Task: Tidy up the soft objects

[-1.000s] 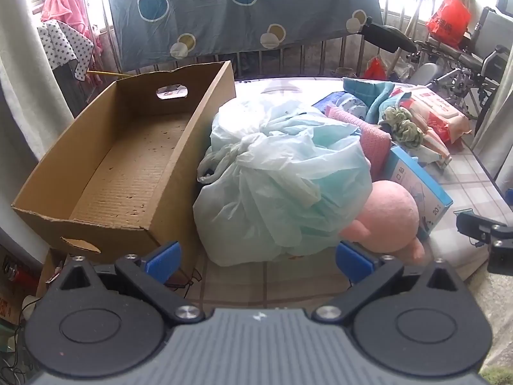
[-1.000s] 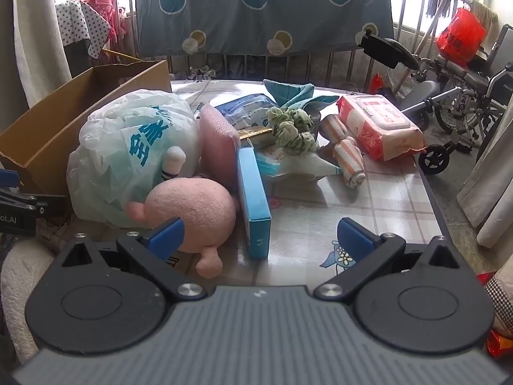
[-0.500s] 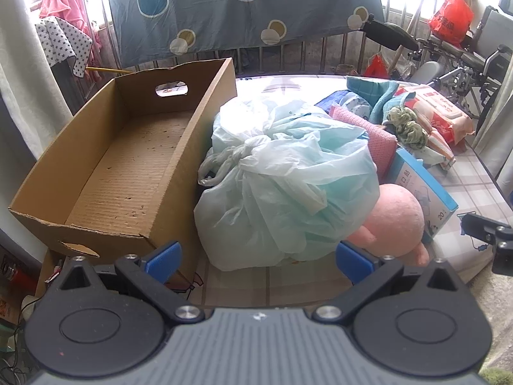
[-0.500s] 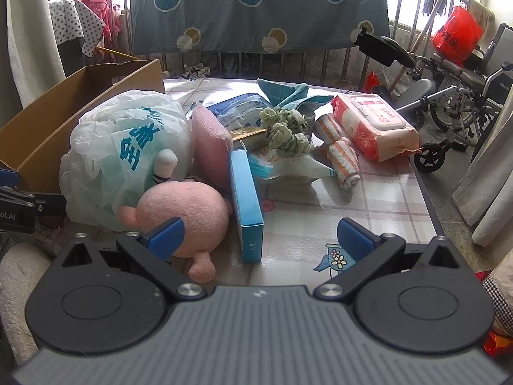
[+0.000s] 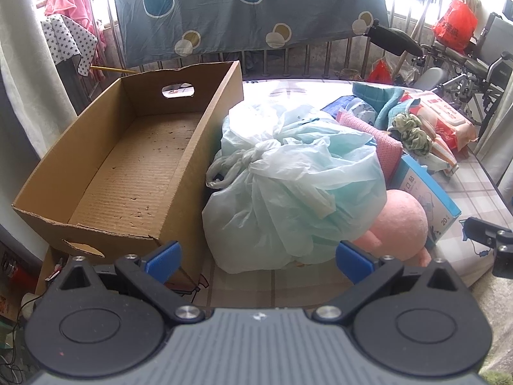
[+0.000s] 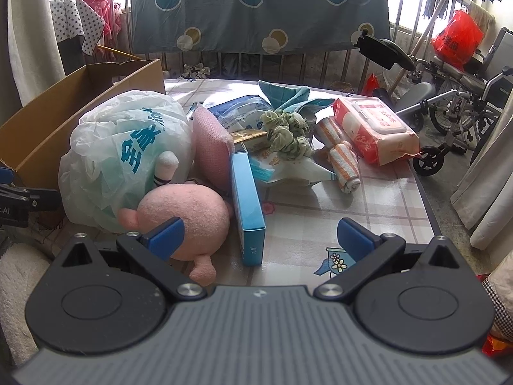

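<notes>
An empty cardboard box [image 5: 128, 166] stands at the table's left; its side also shows in the right wrist view [image 6: 64, 112]. A tied pale green plastic bag [image 5: 288, 192] lies beside it, also seen in the right wrist view [image 6: 128, 154]. A pink plush toy [image 6: 182, 221] leans on the bag, next to a blue carton [image 6: 247, 205]; the plush also shows in the left wrist view [image 5: 397, 224]. My left gripper [image 5: 258, 256] is open just before the bag. My right gripper [image 6: 261, 234] is open, its left fingertip [image 6: 165, 235] in front of the plush.
Behind lie a pink sponge [image 6: 213, 147], a green scrunchie [image 6: 285, 134], a teal cloth [image 6: 288, 96], rolled striped towels [image 6: 340, 157] and a wet-wipes pack [image 6: 375, 128]. A wheelchair [image 6: 455, 96] stands right of the table. A railing with a hanging sheet [image 6: 256, 9] closes the back.
Both grippers have pulled back and risen slightly, so the bag, plush and carton sit a little lower and farther. Nothing on the table has moved.
</notes>
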Available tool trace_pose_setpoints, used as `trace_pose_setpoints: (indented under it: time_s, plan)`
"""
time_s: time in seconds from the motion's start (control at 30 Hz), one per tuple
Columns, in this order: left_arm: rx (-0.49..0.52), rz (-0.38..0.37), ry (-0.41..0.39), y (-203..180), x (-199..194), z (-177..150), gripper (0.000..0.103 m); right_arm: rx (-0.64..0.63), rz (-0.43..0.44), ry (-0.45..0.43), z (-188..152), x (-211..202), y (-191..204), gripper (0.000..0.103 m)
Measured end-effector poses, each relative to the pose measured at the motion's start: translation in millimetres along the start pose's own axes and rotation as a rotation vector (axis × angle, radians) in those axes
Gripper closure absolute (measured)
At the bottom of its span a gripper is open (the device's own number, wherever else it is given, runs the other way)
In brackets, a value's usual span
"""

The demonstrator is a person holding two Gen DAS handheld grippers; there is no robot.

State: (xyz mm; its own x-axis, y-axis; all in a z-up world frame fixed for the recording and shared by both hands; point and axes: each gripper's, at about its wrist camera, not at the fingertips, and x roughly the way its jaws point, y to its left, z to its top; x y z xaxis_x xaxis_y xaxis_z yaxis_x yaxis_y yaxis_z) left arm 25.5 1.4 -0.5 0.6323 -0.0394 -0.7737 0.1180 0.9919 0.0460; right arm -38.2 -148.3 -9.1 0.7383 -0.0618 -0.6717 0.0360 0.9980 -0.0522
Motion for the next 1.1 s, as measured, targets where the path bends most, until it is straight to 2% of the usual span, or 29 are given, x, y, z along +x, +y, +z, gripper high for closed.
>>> trace_pose_setpoints:
  time_s: [1.1]
  plan:
    - [-0.001, 0.005, -0.006, 1.5, -2.3, 0.3, 0.0, -0.001, 0.002, 0.002, 0.4, 0.3, 1.7, 0.001]
